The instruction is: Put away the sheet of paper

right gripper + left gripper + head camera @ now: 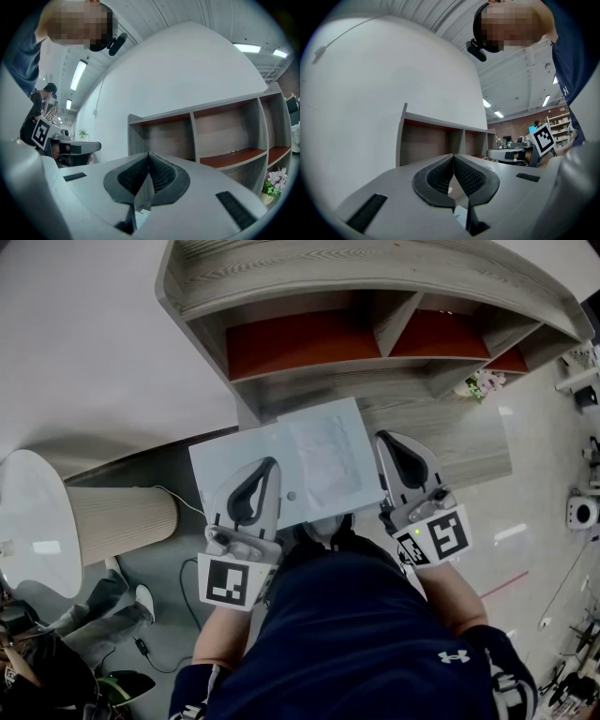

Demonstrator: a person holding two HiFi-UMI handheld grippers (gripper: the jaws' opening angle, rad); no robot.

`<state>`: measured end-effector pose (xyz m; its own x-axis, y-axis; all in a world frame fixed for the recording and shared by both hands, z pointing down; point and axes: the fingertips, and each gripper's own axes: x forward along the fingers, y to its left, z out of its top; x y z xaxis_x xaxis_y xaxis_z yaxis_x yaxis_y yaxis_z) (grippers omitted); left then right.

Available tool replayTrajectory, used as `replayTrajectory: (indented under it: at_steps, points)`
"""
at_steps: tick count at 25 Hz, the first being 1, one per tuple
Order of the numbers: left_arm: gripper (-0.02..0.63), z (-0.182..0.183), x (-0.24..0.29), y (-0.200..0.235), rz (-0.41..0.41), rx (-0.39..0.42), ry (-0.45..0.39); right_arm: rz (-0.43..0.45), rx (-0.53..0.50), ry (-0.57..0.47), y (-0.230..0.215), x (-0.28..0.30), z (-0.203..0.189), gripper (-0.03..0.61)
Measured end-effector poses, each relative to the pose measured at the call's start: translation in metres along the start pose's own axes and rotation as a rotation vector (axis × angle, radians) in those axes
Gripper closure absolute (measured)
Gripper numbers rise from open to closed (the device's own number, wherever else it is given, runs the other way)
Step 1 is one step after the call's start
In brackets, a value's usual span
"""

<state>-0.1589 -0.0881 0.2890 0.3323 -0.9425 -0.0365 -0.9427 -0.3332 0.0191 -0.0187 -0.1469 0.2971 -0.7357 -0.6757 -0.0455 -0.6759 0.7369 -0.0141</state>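
Left tool (271, 463), right tool (383, 438) — sheet (319, 460) crosswise between

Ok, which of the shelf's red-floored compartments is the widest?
The leftmost compartment, straight beyond the sheet of paper; the middle compartment and the right compartment are clearly narrower.

Shelf: grey wooden shelf unit with red-backed compartments (375, 296), farthest ahead, against the white wall (84, 334).
Sheet: white sheet of paper (323, 460), before the shelf unit, between both grippers.
Left gripper (269, 465): over the sheet's left part, seemingly clamped on it.
Right gripper (384, 439): at the sheet's right edge.
Lamp: pleated-shade lamp (122, 521), left of the left gripper.
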Motion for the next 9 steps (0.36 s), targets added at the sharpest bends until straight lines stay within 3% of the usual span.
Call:
replayTrajectory:
  at_steps: [9]
  points:
    - [0.597, -0.0007, -0.0003, -0.0034, -0.005, 0.001, 0.003, -0.001, -0.005, -0.002, 0.0000, -0.0029, 0.0010, 0.565]
